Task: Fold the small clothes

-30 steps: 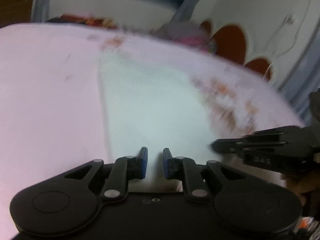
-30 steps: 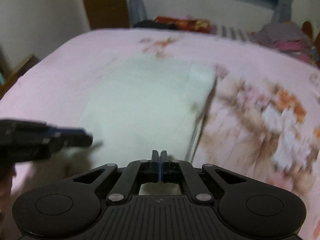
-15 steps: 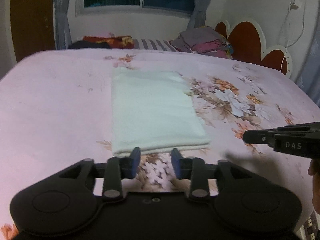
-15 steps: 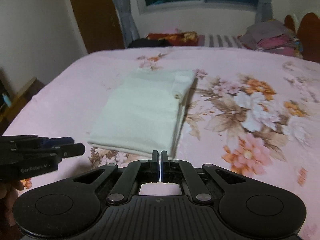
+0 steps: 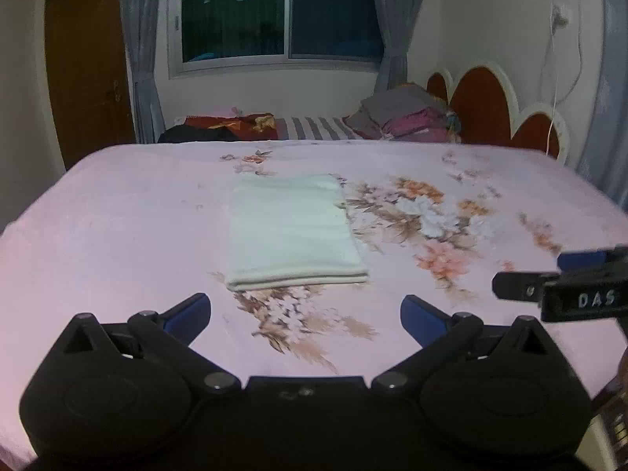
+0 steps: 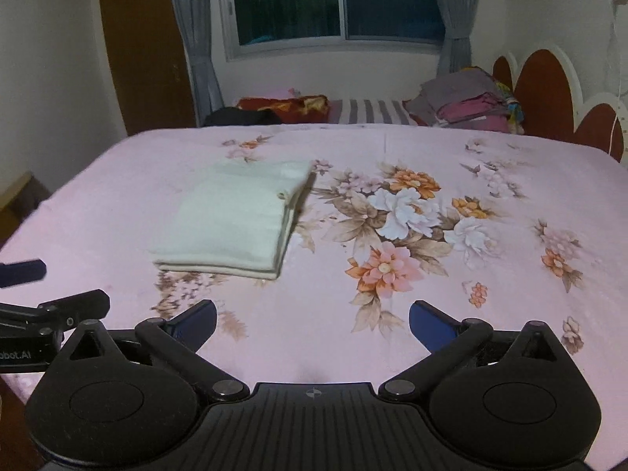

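A pale green garment [image 5: 290, 231] lies folded into a neat rectangle on the pink flowered bedsheet [image 5: 117, 235]; in the right wrist view the garment [image 6: 235, 219] sits left of centre. My left gripper [image 5: 305, 314] hovers over the near part of the bed, short of the garment, its jaws opening wide with nothing between them. My right gripper [image 6: 313, 322] is also back from the cloth, jaws opening wide and empty. Each gripper shows at the edge of the other's view: the right gripper [image 5: 545, 276] and the left gripper [image 6: 51, 288].
A stack of folded grey and pink clothes [image 6: 467, 102] rests at the far right by the red scalloped headboard [image 6: 549, 94]. Dark and red fabrics [image 6: 274, 112] lie at the far edge under the window. A wooden door [image 5: 86, 62] stands at left.
Both grippers pulled back and rose away from the folded garment, which now lies free on the bed. Both sets of jaws went from nearly shut or shut to wide open.
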A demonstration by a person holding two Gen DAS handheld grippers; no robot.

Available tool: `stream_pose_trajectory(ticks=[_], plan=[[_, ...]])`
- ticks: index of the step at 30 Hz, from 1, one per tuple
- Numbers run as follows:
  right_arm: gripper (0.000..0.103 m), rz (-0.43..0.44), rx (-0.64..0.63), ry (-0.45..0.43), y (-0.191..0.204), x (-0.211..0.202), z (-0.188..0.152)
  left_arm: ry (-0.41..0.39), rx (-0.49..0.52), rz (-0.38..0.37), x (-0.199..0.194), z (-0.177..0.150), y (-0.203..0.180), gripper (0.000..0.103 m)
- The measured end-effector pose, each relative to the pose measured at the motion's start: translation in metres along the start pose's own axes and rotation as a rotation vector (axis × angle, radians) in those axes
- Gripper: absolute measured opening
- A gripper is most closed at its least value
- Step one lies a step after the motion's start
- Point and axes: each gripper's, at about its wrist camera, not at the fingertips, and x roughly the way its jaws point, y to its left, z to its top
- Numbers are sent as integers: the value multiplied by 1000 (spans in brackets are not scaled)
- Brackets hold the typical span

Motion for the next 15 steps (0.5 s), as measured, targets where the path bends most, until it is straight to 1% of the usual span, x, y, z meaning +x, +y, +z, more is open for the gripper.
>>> stream_pose_trajectory(ticks=[4, 8, 11, 15], plan=[[103, 4, 10, -15, 5, -40, -13, -33, 0, 30, -26, -4, -5, 103], [103, -15, 3, -25, 7, -62, -19, -66, -17, 18, -44, -4, -6, 103], [103, -6, 22, -42, 5, -76, -19, -87, -14, 15, -53, -5, -12, 103], [103, -12, 16, -64, 6, -91, -19, -106, -11, 4, -62, -9, -20, 103]])
